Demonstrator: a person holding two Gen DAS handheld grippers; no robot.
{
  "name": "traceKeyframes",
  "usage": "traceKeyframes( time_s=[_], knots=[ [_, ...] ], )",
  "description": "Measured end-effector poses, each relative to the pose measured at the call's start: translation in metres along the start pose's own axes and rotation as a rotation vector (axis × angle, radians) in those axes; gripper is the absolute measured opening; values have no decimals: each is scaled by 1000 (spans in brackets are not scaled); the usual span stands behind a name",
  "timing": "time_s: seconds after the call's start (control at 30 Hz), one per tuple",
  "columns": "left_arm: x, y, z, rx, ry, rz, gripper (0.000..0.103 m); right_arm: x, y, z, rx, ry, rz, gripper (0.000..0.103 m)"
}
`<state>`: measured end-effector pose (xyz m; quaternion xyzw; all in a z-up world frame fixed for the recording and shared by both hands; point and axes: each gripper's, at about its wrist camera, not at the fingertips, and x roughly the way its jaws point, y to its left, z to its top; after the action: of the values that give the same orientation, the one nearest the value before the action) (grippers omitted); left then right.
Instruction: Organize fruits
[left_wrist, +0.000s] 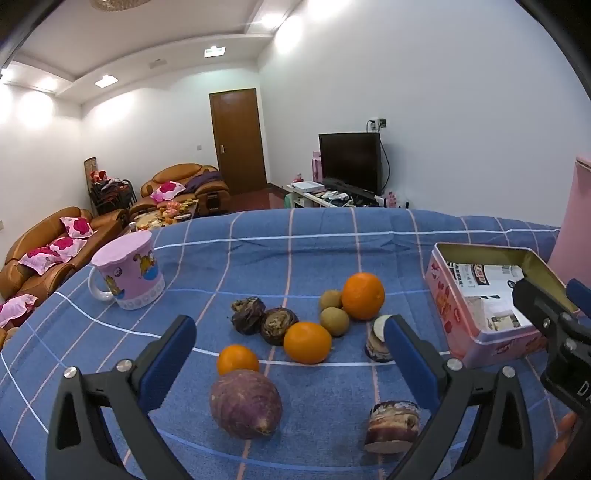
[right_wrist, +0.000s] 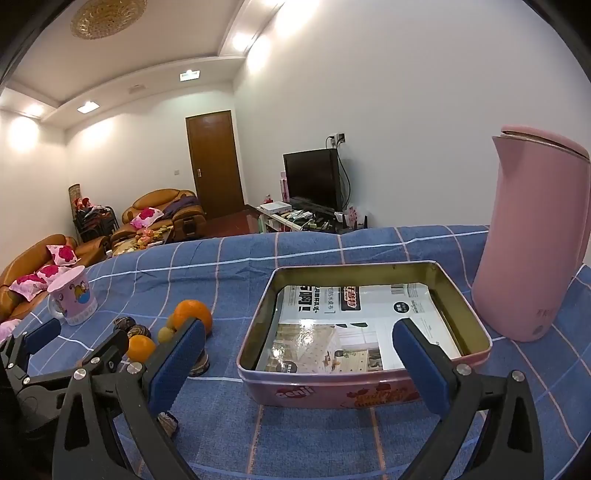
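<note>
The left gripper (left_wrist: 290, 363) hangs wide open and empty above the loose produce on the blue checked cloth (left_wrist: 295, 251) — three oranges, two small greenish-brown fruits and some dark roots. The nearest orange (left_wrist: 237, 359) lies between its fingers, touching a purple tuber (left_wrist: 245, 403). The right gripper (right_wrist: 299, 360) is also spread wide, holding nothing, poised at the near wall of the pink tin (right_wrist: 332, 391), which holds only a printed sheet. My worry: closing on the orange could catch the tuber too, or a glancing pad could send the round fruit rolling across the cloth toward the pink mug (left_wrist: 127, 275).
</note>
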<state>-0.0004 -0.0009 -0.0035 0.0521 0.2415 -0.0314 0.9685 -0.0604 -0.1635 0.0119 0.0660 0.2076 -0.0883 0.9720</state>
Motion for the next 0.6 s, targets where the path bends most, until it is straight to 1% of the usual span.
traceKeyframes(
  time_s=[0.6],
  knots=[
    [0,1,-1,-3,-3,-9,103,2,-2,1,2,4,1,102]
  ],
)
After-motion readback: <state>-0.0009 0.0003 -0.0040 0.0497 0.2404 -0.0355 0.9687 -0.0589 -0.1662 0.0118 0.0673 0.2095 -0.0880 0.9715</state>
